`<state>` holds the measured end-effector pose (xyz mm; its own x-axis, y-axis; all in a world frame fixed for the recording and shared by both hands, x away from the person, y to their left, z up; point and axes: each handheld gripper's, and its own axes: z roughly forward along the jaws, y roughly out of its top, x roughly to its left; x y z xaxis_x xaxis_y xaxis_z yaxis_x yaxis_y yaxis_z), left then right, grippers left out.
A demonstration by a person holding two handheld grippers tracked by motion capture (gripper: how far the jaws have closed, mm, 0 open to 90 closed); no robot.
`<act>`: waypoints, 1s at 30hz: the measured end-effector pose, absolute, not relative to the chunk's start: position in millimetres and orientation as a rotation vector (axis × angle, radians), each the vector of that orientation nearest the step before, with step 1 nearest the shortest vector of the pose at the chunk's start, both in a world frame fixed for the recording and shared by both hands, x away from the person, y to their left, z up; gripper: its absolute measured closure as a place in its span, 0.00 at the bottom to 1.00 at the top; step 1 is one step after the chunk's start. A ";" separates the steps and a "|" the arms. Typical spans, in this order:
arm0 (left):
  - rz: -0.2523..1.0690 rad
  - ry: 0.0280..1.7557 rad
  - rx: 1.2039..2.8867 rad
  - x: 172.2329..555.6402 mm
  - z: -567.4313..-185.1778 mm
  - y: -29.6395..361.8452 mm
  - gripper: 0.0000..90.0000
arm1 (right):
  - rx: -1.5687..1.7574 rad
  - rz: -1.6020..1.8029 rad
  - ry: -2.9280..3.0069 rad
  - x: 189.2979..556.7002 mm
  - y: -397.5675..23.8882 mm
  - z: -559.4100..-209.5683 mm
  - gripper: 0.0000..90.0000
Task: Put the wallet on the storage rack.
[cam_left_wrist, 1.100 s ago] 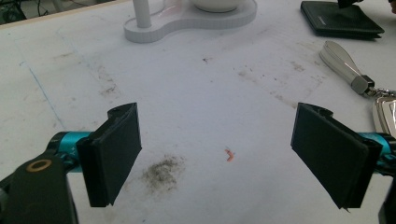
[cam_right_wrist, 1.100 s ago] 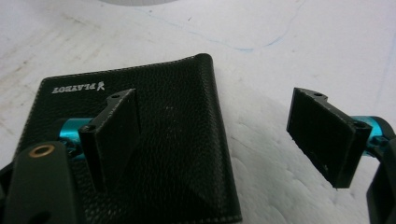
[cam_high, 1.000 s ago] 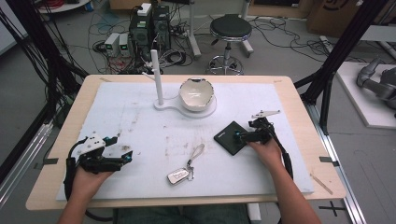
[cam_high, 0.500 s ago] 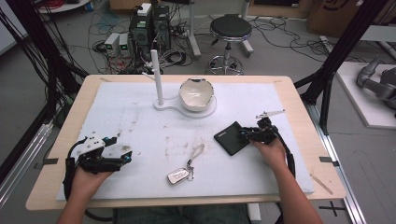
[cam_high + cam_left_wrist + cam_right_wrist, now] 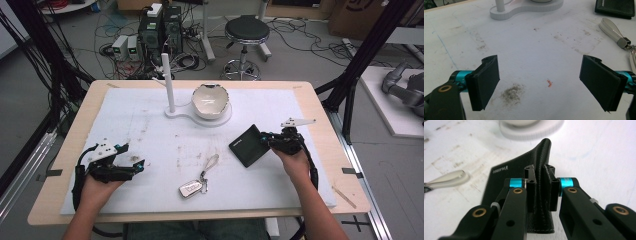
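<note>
A black wallet (image 5: 248, 146) is gripped at its right edge by the right claw (image 5: 272, 141), on the right half of the counter (image 5: 305, 107). The wallet extends from that claw towards the counter's middle, with its long axis set slantwise, and its far corner points towards a white stand (image 5: 172, 111) that carries a bowl (image 5: 210, 100).

The left claw (image 5: 138, 165) is held low over the left front of the counter, spread wide with nothing between its jaws. It is well apart from the wallet, so the right hand (image 5: 296, 165) is judged the one placed to move it. A key fob (image 5: 190, 188) with a metal strap lies between the two hands, near the front edge.

In the right gripper view the jaws are seen clenched on a raised fold of the wallet (image 5: 541, 182), whose stitched leather stands up between them, and pale lettering is seen on the flat part; none of this can be made out from above. In the left gripper view only bare, stained counter (image 5: 529, 62) is seen between the parted jaws, with the fob's strap (image 5: 614, 31) off to one side.
</note>
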<state>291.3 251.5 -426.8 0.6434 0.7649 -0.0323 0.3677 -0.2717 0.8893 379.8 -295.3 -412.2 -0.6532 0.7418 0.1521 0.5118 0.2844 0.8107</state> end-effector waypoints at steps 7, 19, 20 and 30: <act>0.510 0.895 1.882 293.9 -426.2 249.7 0.19 | 1.055 1.320 2.249 369.2 -285.5 -388.8 0.93; 0.514 0.896 1.871 295.9 -423.3 250.2 0.19 | 0.957 1.351 2.214 376.4 -267.1 -347.7 0.93; 0.514 0.900 1.868 295.7 -423.2 250.3 0.19 | 0.948 1.345 2.218 377.5 -264.6 -344.0 0.93; 0.522 0.895 1.860 295.2 -420.0 251.2 0.19 | 0.871 1.329 2.210 394.5 -234.2 -315.5 0.93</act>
